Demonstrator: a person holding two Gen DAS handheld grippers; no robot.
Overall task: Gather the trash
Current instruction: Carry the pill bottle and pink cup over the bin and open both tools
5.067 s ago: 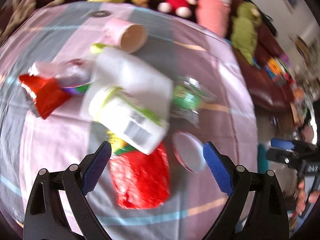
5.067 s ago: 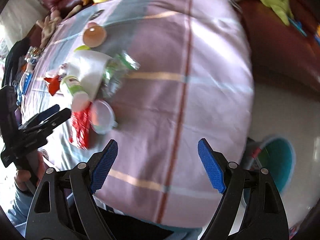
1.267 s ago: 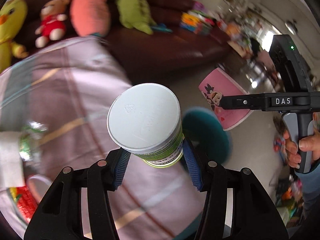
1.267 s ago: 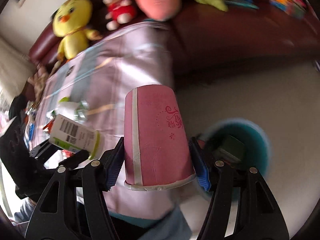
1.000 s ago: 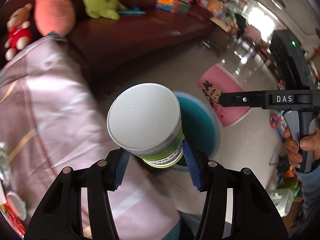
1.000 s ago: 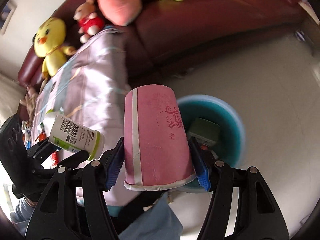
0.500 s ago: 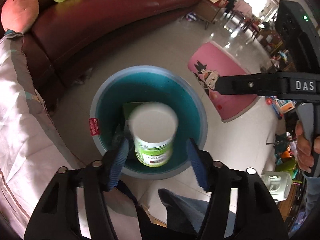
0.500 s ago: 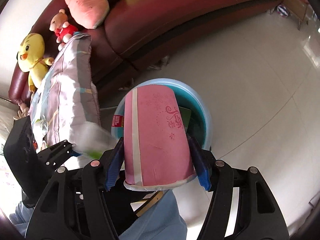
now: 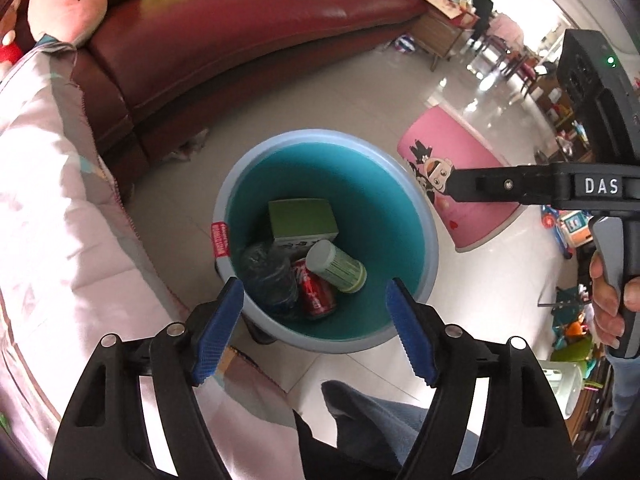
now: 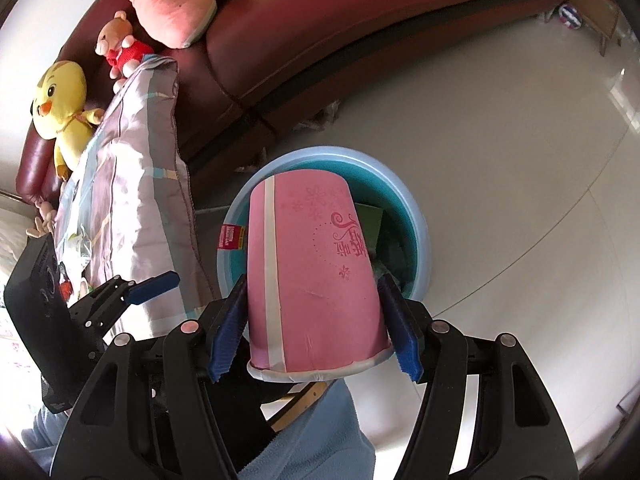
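Two grippers above bin: left gripper empty, jaws opening; right gripper clamps pink cup; off-centre release risks rim bounce.

Below me the pale tiled floor carries the teal bin; a pink stool stands at its two o'clock.

Bright daylight, floor glare – sharp, fisheye-warped edges

sofa: dark red leather, curving along the far side of the floor
plush toys: yellow chick, small bear in red, pink carrot-shaped cushion, on the sofa
pink stool: cartoon print, on the pale tiled floor
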